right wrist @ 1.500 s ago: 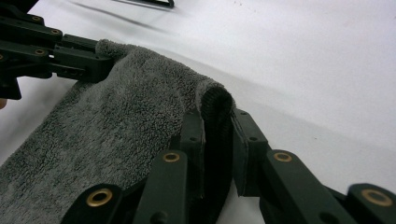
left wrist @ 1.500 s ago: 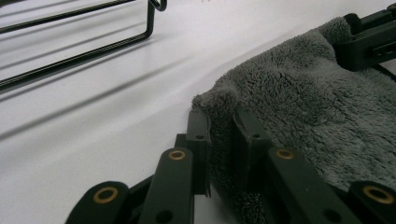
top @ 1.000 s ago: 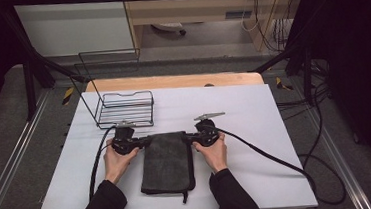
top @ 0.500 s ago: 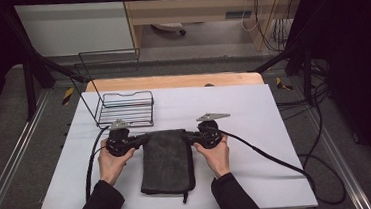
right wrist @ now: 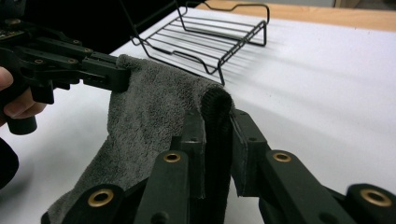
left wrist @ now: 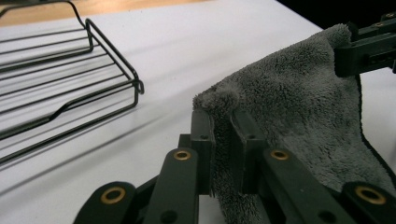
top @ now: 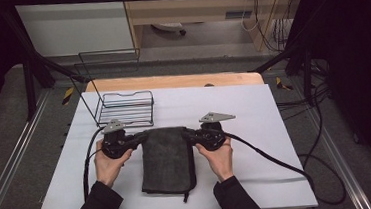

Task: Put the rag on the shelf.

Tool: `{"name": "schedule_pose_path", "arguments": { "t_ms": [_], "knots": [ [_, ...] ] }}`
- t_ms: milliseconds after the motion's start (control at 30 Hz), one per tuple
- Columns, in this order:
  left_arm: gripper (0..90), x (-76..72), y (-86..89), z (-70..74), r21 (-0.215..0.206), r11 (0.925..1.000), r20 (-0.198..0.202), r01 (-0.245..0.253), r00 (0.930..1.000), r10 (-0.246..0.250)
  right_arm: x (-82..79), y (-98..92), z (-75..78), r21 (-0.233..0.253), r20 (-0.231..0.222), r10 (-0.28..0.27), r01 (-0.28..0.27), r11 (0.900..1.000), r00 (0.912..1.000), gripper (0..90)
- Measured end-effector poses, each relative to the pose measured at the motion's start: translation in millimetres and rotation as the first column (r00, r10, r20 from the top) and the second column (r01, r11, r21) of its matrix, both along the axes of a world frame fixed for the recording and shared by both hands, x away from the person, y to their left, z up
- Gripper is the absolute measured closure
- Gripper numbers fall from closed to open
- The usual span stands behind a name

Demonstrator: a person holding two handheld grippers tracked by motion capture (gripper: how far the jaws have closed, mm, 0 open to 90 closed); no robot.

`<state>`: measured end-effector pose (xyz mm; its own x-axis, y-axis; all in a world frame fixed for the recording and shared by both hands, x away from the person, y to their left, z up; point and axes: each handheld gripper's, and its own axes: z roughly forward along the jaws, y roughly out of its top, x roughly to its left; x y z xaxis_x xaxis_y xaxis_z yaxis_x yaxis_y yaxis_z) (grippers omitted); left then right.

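- Grey towel (top: 166,158) folded on white counter (top: 274,112), in front of black wire rack (top: 123,108), far edge lifted slightly.
- Left hand-held gripper (top: 137,138) clamped on towel's far left corner (left wrist: 219,100); jaws closed over the pile.
- Right hand-held gripper (top: 190,134) clamped on towel's far right corner (right wrist: 215,100); dark hem pinched between jaws.
- Wire rack well behind left gripper, apart from towel.
- Near towel edge flat on counter, dark loop (top: 185,197) trailing toward counter's front.

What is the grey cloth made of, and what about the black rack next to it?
The cloth looks like soft fluffy fabric, maybe microfibre: its grey surface is fuzzy and it droops where both tongs pinch its corners. The rack looks like thin metal wire with a smooth black coating: the rods are stiff, slim and slightly shiny.
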<state>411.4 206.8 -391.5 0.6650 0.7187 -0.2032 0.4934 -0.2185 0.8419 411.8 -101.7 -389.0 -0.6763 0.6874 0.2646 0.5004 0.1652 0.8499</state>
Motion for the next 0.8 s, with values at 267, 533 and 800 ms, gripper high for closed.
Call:
{"name": "schedule_pose_path", "arguments": {
  "t_ms": [267,533,800],
  "knots": [
    [80.8,-9.8,-0.6,17.1,-0.016,0.9999,0.065,0.005,0.9979,-0.004,-9.0,-3.8,16.1,0.02,0.073,-0.006,0.005,1.0,0.9973,78.1],
    [80.8,-18.6,1.4,33.7,-0.041,0.9991,0.12,0.007,0.9928,-0.002,-15.1,-4.4,33.6,0.035,0.132,-0.008,0.004,0.999,0.9913,78.1],
    [80.8,-26.9,3.8,48.4,-0.066,0.9978,0.17,0.0,0.9854,0.012,-21.6,-2.1,50.9,0.034,0.193,-0.005,-0.001,0.999,0.9813,78.1]
  ]
}}
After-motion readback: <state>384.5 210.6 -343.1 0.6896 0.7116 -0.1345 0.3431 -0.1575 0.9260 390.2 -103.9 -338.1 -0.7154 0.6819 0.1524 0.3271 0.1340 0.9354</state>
